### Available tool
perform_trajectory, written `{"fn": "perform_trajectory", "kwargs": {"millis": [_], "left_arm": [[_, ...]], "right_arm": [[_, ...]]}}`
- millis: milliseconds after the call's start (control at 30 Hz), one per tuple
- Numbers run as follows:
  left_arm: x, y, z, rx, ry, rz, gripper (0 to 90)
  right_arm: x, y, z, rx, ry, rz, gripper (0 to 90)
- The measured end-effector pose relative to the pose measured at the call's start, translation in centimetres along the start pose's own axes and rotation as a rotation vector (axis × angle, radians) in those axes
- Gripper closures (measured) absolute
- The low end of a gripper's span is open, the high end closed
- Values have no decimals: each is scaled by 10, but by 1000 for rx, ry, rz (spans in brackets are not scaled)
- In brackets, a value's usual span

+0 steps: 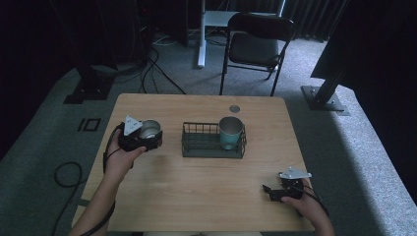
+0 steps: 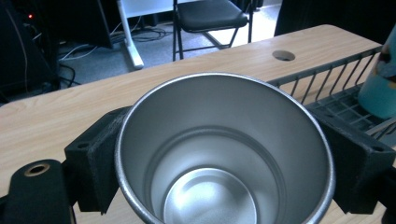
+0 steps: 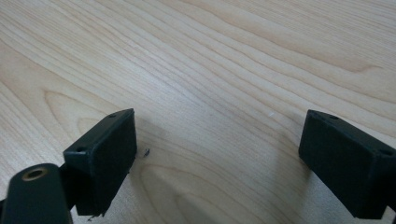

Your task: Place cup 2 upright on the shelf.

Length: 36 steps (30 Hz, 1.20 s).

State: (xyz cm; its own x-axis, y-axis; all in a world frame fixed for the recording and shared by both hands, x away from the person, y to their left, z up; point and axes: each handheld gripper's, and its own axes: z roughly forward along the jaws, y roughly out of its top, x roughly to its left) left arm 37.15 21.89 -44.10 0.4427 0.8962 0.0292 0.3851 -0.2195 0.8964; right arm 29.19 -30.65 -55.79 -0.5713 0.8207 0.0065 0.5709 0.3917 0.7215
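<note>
A silver metal cup (image 1: pixel 149 130) (image 2: pixel 224 154) is clamped upright between the jaws of my left gripper (image 1: pixel 147 137) (image 2: pixel 224 158), left of the basket. The cup's inside is bare. A dark wire basket (image 1: pixel 196 147) (image 2: pixel 327 84) stands at the table's middle, with a teal cup (image 1: pixel 229 132) (image 2: pixel 380 88) upright in its right end. My right gripper (image 1: pixel 273 192) (image 3: pixel 224 158) rests low near the table's front right corner, jaws spread wide over bare wood, nothing between them.
The wooden table (image 1: pixel 196 187) has a round cable hole (image 1: pixel 234 108) (image 2: pixel 283 55) near its far edge. A black chair (image 1: pixel 255 44) stands behind the table. Cables lie on the floor at the left.
</note>
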Motion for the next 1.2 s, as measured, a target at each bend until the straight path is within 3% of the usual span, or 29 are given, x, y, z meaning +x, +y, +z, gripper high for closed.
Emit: {"fn": "perform_trajectory", "kwargs": {"millis": [600,900,1200], "left_arm": [[-19,38,6,-50,-71,30,139],[-30,54,11,-74,-86,47,139],[-46,67,23,-101,-138,62,139]], "right_arm": [[0,0,0,0,0,0,110],[0,0,0,-1,0,0,110],[0,0,0,-1,0,1,110]]}}
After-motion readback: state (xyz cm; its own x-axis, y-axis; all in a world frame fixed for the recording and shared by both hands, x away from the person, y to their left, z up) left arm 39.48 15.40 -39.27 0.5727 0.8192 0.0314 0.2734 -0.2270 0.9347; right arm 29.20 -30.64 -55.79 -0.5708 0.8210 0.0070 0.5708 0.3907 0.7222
